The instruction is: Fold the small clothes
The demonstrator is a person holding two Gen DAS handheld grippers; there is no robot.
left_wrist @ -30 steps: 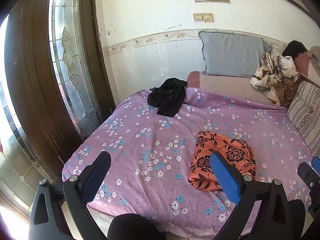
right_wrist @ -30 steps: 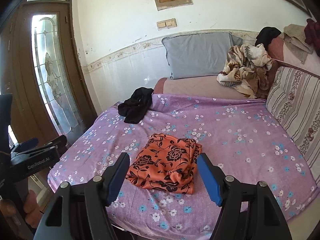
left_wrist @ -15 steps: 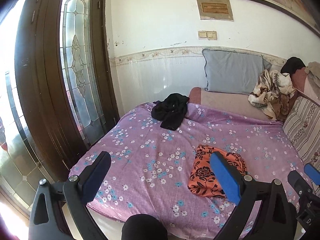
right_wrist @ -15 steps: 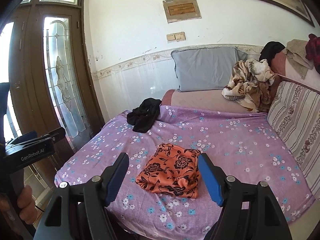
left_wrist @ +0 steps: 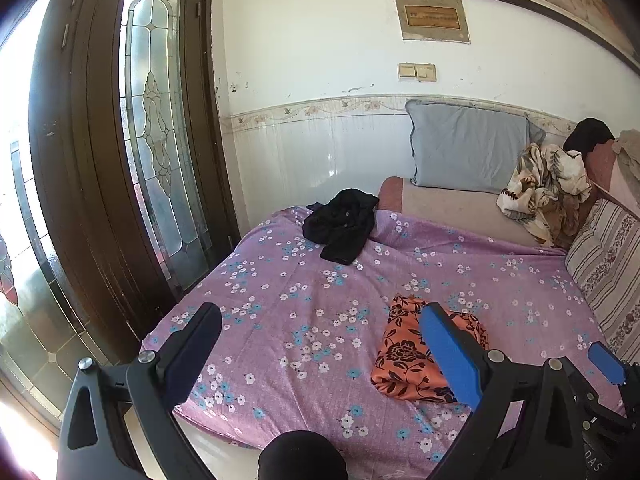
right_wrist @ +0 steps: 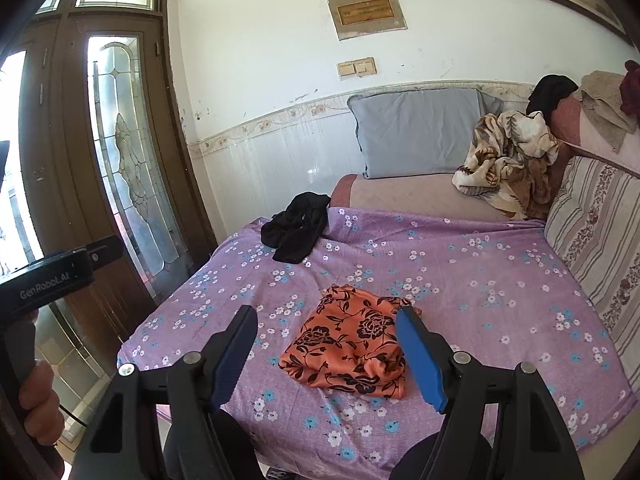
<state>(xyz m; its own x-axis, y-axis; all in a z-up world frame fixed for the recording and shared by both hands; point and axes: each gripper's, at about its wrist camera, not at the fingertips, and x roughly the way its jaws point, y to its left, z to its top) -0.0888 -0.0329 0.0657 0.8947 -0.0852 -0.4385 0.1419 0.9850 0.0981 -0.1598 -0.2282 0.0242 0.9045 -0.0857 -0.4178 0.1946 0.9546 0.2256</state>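
On purple floral bedding [right_wrist: 460, 280], folded orange garment [right_wrist: 348, 352] lies beyond the released, empty right claw [right_wrist: 326, 354].

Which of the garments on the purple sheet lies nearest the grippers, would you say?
The orange floral garment, folded near the front edge; the black garment lies crumpled at the far edge.

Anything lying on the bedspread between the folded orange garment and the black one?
Nothing: between orange garment and black garment only bare purple floral bedspread, clearest in the right wrist view.
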